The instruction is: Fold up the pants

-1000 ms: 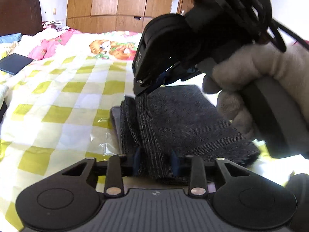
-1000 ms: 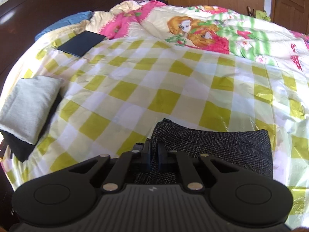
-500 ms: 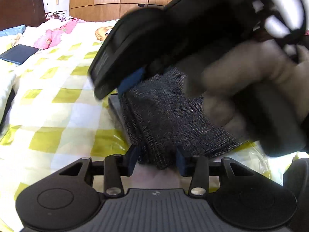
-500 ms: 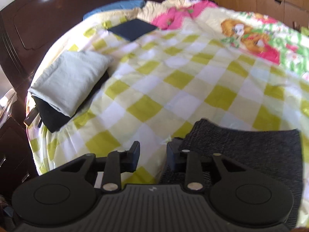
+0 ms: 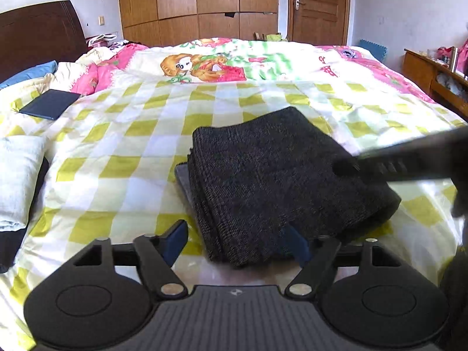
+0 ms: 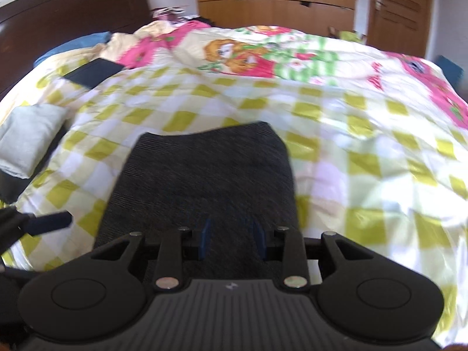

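Jaws spread wide on left gripper [image 5: 235, 241], near corner of folded dark pants [image 5: 280, 175] between its fingers, ungripped; right gripper [image 6: 232, 239] parted above same stack. Resting on checked quilt [image 5: 122, 152], small pillow [image 5: 17, 181] at left.

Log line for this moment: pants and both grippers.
pants: folded stack on bed | left gripper: jaws open, straddling near corner | right gripper: jaws open, over pants

A home bedroom, shown by the big bed [image 5: 122, 158] with checked and cartoon quilts ahead of the claw, a dark headboard [image 5: 38, 35] to its left, wooden wardrobes [image 5: 199, 3] and door [image 5: 320, 5] beyond.
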Demonstrator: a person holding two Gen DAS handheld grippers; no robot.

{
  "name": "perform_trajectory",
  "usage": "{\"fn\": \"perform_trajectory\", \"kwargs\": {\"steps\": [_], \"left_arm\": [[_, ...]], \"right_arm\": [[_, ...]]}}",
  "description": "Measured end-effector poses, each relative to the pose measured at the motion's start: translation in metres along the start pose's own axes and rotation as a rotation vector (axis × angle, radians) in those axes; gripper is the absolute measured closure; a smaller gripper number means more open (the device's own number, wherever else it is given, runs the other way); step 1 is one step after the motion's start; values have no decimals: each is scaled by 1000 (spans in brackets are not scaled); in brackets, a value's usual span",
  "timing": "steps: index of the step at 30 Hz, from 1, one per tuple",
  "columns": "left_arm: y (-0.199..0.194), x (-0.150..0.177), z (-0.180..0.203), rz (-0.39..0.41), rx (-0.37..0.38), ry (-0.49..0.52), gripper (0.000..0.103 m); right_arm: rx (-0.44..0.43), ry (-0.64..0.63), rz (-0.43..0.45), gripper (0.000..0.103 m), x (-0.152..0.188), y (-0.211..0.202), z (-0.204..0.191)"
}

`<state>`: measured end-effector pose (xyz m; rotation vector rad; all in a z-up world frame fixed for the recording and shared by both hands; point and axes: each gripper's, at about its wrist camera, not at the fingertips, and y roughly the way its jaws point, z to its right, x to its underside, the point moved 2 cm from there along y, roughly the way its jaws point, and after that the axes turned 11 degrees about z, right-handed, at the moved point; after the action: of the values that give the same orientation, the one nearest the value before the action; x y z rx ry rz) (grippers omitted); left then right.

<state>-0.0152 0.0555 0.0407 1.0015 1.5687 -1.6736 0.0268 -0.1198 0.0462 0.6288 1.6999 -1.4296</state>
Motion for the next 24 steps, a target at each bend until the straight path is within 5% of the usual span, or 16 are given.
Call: {"fn": "perform_trajectory", "kwargs": {"steps": [7, 24], "left_arm": [[-7, -8, 5, 23, -52, 4, 0], [3, 4, 17, -20, -101, 53, 0]], "right_arm": [[50, 31, 38, 65, 11, -26, 10], [89, 44, 6, 61, 34, -30, 6]]}}
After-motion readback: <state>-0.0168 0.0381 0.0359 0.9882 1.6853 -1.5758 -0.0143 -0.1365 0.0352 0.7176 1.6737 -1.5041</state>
